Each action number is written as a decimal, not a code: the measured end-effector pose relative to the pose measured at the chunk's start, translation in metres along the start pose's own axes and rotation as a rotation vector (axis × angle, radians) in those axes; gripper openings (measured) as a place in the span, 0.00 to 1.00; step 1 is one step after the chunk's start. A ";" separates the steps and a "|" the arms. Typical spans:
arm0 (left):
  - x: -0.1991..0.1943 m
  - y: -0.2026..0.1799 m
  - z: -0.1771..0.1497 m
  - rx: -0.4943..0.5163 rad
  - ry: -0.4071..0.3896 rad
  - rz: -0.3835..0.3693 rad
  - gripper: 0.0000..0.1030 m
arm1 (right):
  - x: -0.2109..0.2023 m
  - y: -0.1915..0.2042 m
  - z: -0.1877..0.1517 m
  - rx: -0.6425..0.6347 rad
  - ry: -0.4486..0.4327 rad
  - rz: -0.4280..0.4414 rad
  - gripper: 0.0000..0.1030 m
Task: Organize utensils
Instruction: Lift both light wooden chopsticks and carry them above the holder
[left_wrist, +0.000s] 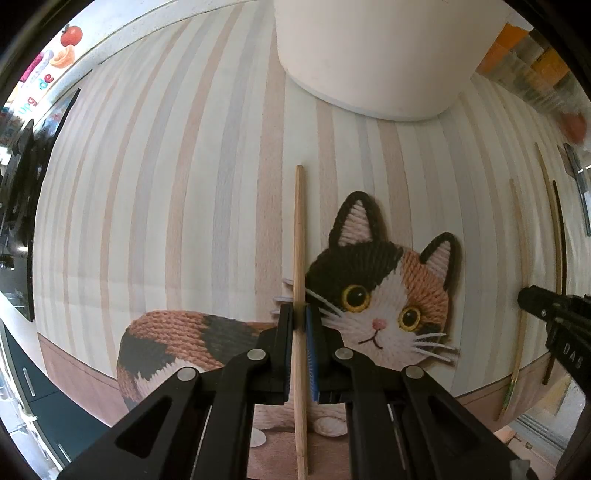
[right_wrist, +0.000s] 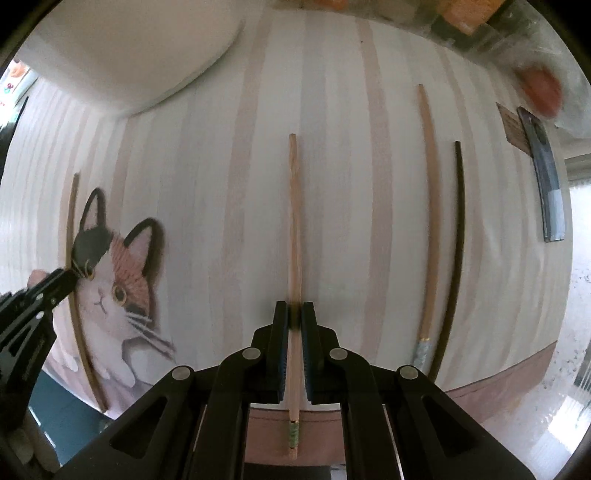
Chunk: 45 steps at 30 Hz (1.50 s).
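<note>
We hold one chopstick (left_wrist: 300, 258) in the left gripper (left_wrist: 299, 314), another chopstick (right_wrist: 294, 236) in the right gripper (right_wrist: 294, 314), likely pairing them for the white holder (left_wrist: 369, 55).

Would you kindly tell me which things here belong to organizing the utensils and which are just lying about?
Job:
left gripper shut on a chopstick
right gripper shut on a banded chopstick
light chopstick
dark chopstick
white holder

Lying about:
cat mat
phone

Big white round container (left_wrist: 373, 55) runs off the top edge. Orange blob (right_wrist: 543, 90) far right, too blurred to name. Plain wooden chopstick (left_wrist: 300, 258) lower end cut off below.
</note>
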<state>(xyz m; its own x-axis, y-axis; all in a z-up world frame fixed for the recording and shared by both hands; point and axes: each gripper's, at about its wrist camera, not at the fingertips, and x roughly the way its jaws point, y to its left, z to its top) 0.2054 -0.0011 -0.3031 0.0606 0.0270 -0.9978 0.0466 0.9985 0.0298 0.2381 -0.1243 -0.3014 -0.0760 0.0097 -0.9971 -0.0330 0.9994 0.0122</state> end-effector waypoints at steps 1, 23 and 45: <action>0.000 0.000 0.000 -0.001 0.001 -0.001 0.05 | 0.000 0.003 0.000 -0.001 -0.003 -0.003 0.07; 0.001 -0.003 0.014 0.014 -0.025 -0.003 0.04 | -0.001 -0.022 0.031 0.036 0.010 0.015 0.07; -0.135 0.033 0.011 -0.096 -0.338 -0.039 0.04 | -0.136 -0.034 0.018 0.064 -0.456 0.155 0.06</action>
<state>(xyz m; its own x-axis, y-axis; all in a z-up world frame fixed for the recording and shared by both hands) 0.2100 0.0277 -0.1667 0.3882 -0.0128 -0.9215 -0.0373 0.9989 -0.0296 0.2677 -0.1594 -0.1674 0.3695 0.1580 -0.9157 0.0063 0.9850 0.1725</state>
